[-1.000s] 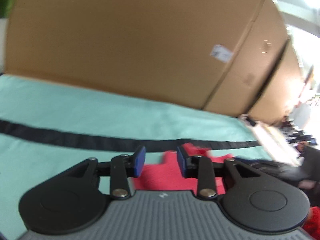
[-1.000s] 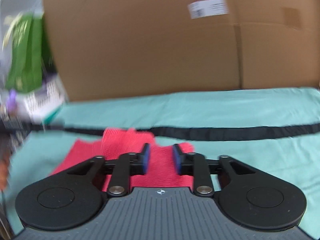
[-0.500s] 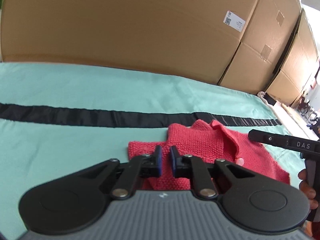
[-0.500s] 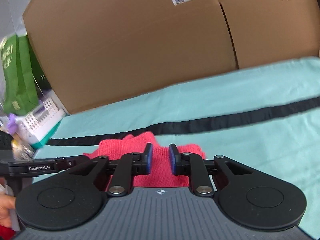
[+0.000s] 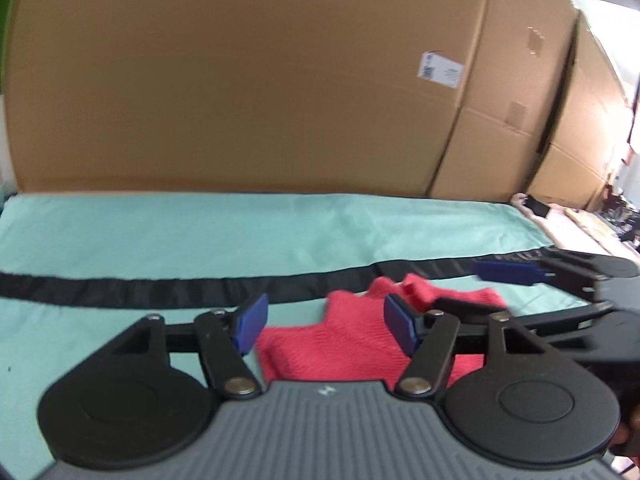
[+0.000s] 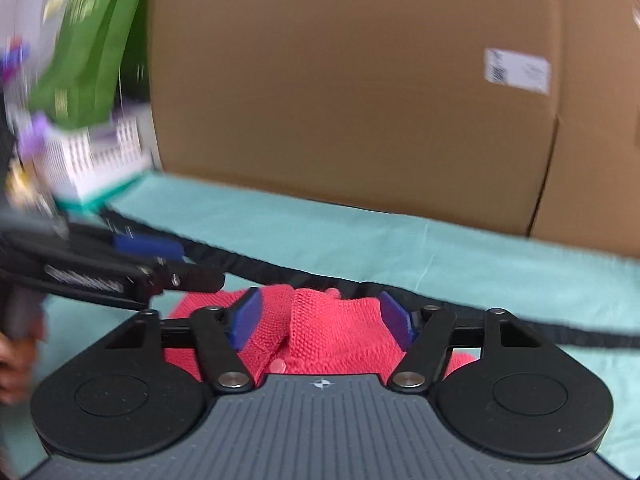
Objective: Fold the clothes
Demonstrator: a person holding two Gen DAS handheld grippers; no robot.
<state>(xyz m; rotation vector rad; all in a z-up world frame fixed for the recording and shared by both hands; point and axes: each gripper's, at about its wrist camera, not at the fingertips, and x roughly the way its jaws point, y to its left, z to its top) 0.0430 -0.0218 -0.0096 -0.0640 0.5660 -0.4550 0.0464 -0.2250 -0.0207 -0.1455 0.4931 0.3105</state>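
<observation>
Where the cardboard boxes point(image 5: 248, 80) rise as a brown wall along the far edge, a white label on one face, the listing begins. Next, teal cloth point(image 5: 200, 232) covering the work surface, crossed by one black band point(image 5: 120, 280). On it, just this side of the band, the red knit garment point(image 6: 332, 332): coarse ribbed yarn, bunched into soft overlapping folds, one small pale button point(image 6: 277, 366) showing. Left gripper point(image 5: 326, 326), blue pads spread and opening, hovers at the garment's left edge, nothing pinched. Right gripper point(image 6: 320, 320), jaws likewise opening, straddles the folds without pressing them. Green packet point(image 6: 88, 48) and white basket point(image 6: 88, 160), blurred, far left.
</observation>
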